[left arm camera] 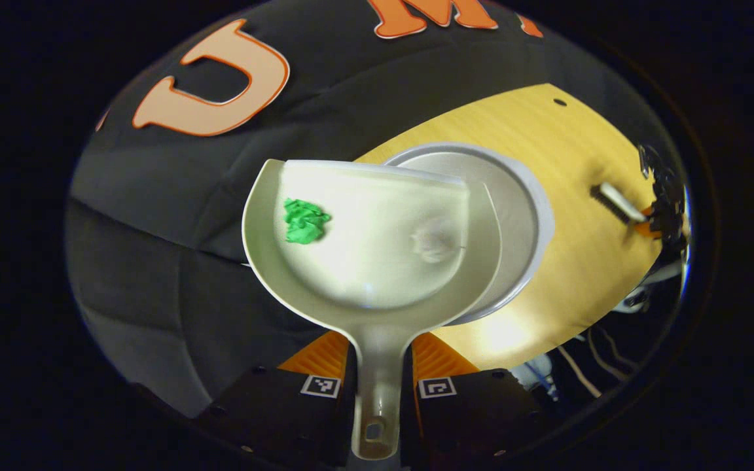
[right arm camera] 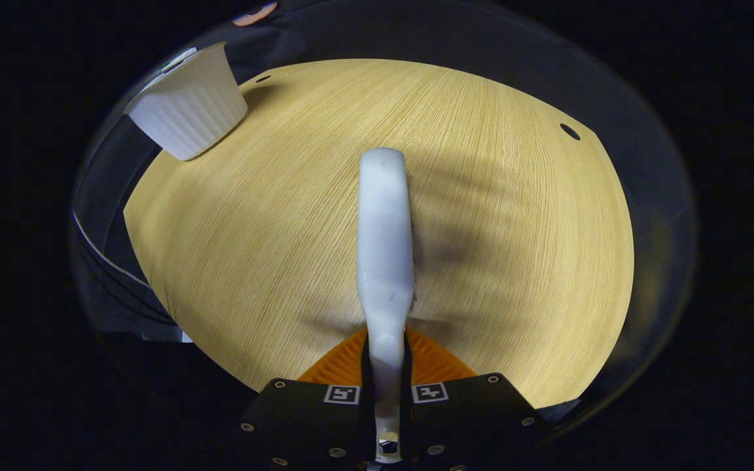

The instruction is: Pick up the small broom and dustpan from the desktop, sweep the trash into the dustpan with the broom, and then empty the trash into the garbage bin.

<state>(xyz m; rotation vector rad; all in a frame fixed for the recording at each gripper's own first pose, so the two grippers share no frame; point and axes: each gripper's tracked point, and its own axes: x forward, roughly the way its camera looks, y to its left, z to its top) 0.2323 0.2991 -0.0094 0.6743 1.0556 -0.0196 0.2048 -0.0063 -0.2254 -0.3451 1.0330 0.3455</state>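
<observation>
Nearest us, the left gripper [left arm camera: 377, 392] clamps the dustpan [left arm camera: 370, 248], holding green trash [left arm camera: 305, 221], over the bin [left arm camera: 521, 222], while the right gripper [right arm camera: 387, 392] clamps the broom [right arm camera: 385, 248] above the desk [right arm camera: 514, 261].

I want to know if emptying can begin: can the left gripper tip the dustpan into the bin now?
Probably yes: the left gripper holds the dustpan above the bin, nothing between.
</observation>
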